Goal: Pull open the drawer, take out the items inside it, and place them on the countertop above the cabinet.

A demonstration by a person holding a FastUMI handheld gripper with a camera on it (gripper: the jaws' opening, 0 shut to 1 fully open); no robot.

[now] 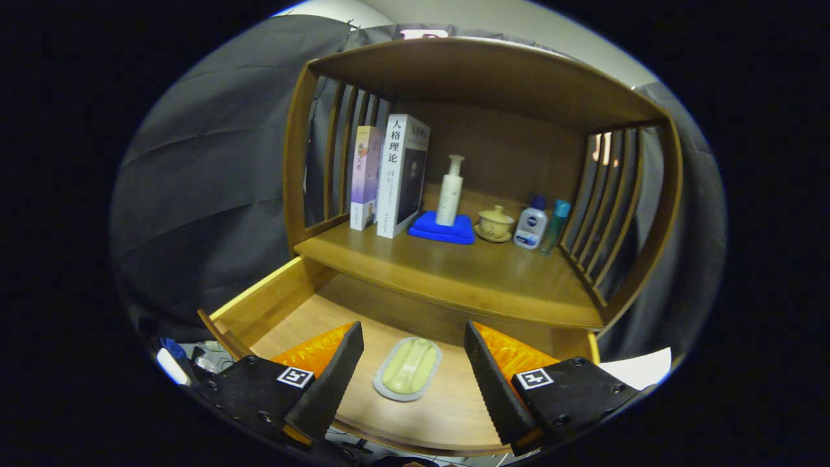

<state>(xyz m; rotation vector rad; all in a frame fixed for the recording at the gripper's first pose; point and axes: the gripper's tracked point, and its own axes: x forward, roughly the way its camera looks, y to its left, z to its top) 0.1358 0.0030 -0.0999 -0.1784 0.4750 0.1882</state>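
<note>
The wooden drawer (272,305) under the cabinet is pulled open. On its floor lies a pale green oval item in a clear grey-rimmed tray (408,368). My gripper (413,353) hovers over the drawer, open, with the oval item lying between the two fingers and below them, touched by neither. The countertop (467,275) above the drawer is a wooden shelf surface.
On the countertop stand two upright books (389,175), a white pump bottle (450,191) on a folded blue cloth (443,228), a lidded cream cup on a saucer (495,224), and two small bottles (539,224). Slatted side walls flank the shelf. The countertop's front part is bare wood.
</note>
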